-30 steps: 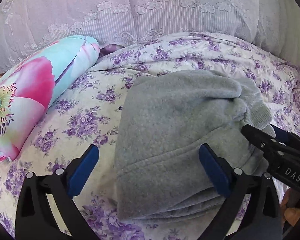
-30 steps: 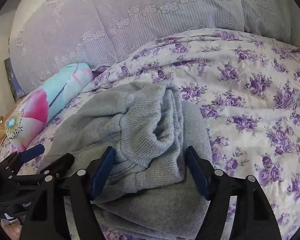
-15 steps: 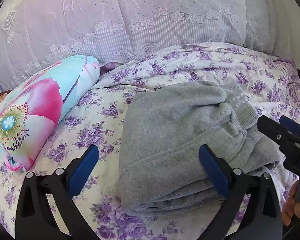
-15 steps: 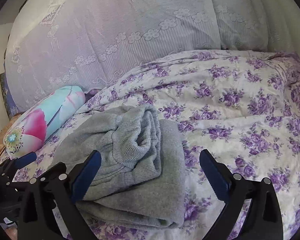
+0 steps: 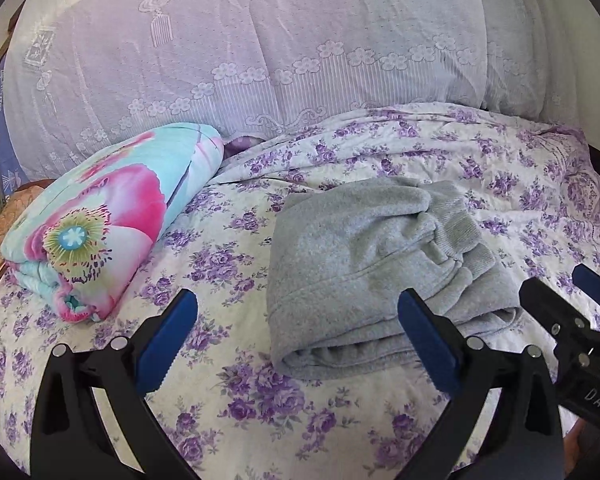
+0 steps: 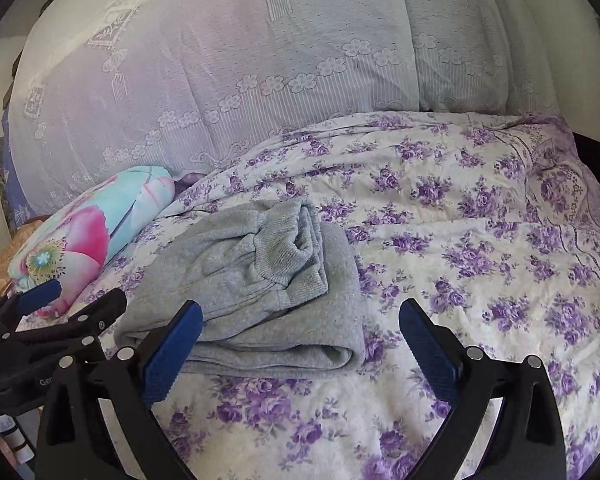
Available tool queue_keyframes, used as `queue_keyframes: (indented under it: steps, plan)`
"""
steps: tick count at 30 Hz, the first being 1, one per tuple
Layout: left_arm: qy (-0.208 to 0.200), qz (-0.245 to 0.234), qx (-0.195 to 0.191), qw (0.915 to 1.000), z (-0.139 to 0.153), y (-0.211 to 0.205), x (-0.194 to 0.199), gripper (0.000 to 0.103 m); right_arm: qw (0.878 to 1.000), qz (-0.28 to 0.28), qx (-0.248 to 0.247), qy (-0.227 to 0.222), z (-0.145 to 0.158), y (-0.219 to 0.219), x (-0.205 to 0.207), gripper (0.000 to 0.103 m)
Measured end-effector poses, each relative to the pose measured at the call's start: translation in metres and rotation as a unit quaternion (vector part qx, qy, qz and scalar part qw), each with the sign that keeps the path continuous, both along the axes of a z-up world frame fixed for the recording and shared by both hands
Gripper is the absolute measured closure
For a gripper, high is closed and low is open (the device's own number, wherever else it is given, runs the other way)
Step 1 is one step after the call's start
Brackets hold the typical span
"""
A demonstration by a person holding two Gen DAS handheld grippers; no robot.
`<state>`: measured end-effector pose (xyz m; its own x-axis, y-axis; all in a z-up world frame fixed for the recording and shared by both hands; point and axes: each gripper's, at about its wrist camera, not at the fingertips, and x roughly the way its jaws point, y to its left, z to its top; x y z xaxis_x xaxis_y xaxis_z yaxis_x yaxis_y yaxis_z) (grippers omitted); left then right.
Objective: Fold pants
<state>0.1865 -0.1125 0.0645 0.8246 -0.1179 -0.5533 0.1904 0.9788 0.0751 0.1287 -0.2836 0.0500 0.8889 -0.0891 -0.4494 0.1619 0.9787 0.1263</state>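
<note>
The grey fleece pants (image 5: 364,272) lie folded in a thick bundle on the purple-flowered bedspread (image 5: 228,392), ribbed waistband on top. They also show in the right wrist view (image 6: 260,288). My left gripper (image 5: 298,340) is open and empty, held back from the bundle's near edge. My right gripper (image 6: 300,344) is open and empty, near the bundle's right front corner. Each gripper shows in the other's view: the right one (image 5: 572,320) at the far right, the left one (image 6: 60,308) at the far left.
A rolled pink and turquoise flowered quilt (image 5: 112,216) lies left of the pants. A big lilac lace-covered pillow (image 5: 260,48) rises behind the bed. The bedspread stretches out to the right (image 6: 500,248).
Both grippers have pulled back and up from the pants. The right gripper, which straddled the waistband, has let it go and opened wider. The bundle lies still.
</note>
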Motion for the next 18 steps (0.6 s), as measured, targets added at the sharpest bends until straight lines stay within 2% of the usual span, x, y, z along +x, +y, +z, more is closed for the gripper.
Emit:
queue_keyframes:
  steps: [6, 9, 14, 18]
  plan:
    - [-0.005, 0.01, 0.028, 0.9996, 0.008, 0.003, -0.032, 0.005, 1.0, 0.001, 0.013, -0.011, 0.013, 0.009, -0.028, 0.004]
    - [0.004, -0.001, 0.011, 0.9999, 0.01, 0.002, -0.037, 0.005, 0.999, 0.016, 0.025, -0.015, 0.017, 0.014, -0.033, 0.004]
    - [0.01, 0.004, 0.013, 0.9999, 0.013, 0.0, -0.024, 0.005, 0.999, 0.025, 0.004, -0.021, 0.024, 0.019, -0.029, 0.004]
    - [0.036, 0.003, -0.016, 0.9992, 0.012, 0.01, -0.012, 0.005, 0.999, 0.025, 0.018, -0.01, 0.024, 0.011, -0.023, 0.004]
